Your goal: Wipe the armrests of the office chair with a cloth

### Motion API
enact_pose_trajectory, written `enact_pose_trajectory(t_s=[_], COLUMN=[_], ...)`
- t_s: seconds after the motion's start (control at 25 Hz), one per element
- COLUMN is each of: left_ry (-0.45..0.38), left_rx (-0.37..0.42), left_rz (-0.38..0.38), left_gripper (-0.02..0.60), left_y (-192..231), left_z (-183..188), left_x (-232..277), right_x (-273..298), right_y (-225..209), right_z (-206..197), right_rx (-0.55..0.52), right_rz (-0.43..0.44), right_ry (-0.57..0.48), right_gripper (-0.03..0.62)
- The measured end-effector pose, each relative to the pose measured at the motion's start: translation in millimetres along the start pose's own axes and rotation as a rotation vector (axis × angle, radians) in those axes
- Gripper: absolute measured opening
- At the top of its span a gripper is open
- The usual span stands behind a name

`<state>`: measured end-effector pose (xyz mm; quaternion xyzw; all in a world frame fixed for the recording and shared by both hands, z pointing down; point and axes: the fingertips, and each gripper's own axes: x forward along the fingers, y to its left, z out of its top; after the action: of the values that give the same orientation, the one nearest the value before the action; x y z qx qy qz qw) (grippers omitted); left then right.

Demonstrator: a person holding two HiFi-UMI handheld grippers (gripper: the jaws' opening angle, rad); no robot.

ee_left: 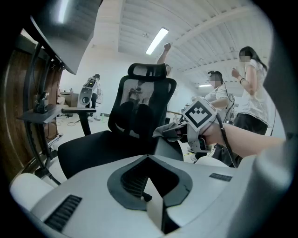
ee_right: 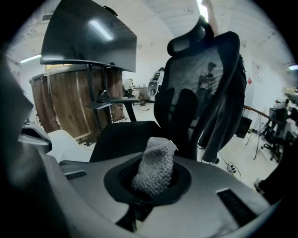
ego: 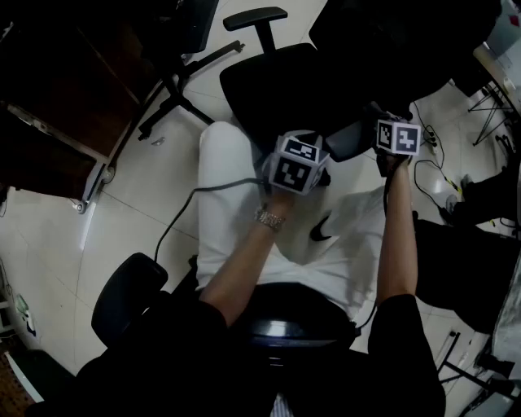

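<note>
Nearest, over the seated person's lap, the left gripper (ee_left: 150, 195) has its jaws closed together with nothing between them; it is taking no part in the wiping. Just beyond it, the right gripper (ee_right: 150, 185) has its jaws clamped on a small wad of grey cloth (ee_right: 157, 162), which stands up out of them. From the left gripper view, that cloth sits at the top of the chair's near armrest (ee_left: 168, 149) – touching it or just above it, I cannot tell which. So the work looks to be at the first armrest: the cloth is fetched, gripped and brought to the pad, but nothing shows how much of that pad has been rubbed. Past it lies the black seat (ego: 273, 85) of the office chair (ee_right: 205, 88), and on its other side the far armrest (ego: 255, 17), well apart from both grippers and towards the edge of the dark desk (ego: 61, 77). By my reckoning that second armrest is yet to be wiped – the larger share of the job remains, with a reach across the seat needed for it.
</note>
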<state>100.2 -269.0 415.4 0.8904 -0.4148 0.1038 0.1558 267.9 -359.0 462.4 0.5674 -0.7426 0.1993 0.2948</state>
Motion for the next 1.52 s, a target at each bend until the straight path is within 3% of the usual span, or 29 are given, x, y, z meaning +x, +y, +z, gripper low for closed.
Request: enact_pose_trajectory(t_s=[0.56, 0.72, 0.84, 0.96, 1.12, 1.28, 1.4, 1.52], left_ry=[-0.015, -0.020, -0.021, -0.020, -0.021, -0.017, -0.014, -0.010], left_rx=[0.002, 0.004, 0.005, 0.010, 0.011, 0.014, 0.016, 0.013], left_rz=[0.000, 0.001, 0.001, -0.002, -0.004, -0.007, -0.002, 0.004], left_gripper=[-0.008, -0.007, -0.006, -0.006, -0.006, -0.006, -0.006, -0.006], left_y=[-1.1, 0.1, -1.8, -2.8, -5.9, -7.8, -5.9, -3.5], left_z=[6.4, 8.4, 8.4, 8.7, 7.6, 7.4, 7.5, 5.7], left_x=[-7.1, -8.8, -9.5, -9.6, -10.2, -10.3, -10.1, -10.2], right_x=[-58.0, -78.2, -91.7, -92.9, -74.3, -37.3, -10.7, -7.1], right_y=[165.4, 193.6, 185.3, 135.0, 34.9, -38.3, -54.3, -42.0], right_z=[-33.8, -53.7, -44.9, -8.7, 28.3, 24.2, 1.7, -10.2], right_rx=[-0.256, -0.317, -0.329, -0.223, -0.063, 0.024, 0.030, -0.001], right_rz=[0.380, 0.525, 0.570, 0.476, 0.203, -0.014, -0.067, -0.083], right_ry=[-0.044, -0.008, -0.087, -0.208, -0.280, -0.176, -0.069, -0.069], right_gripper=[0.028, 0.026, 0.027, 0.026, 0.026, 0.027, 0.027, 0.028])
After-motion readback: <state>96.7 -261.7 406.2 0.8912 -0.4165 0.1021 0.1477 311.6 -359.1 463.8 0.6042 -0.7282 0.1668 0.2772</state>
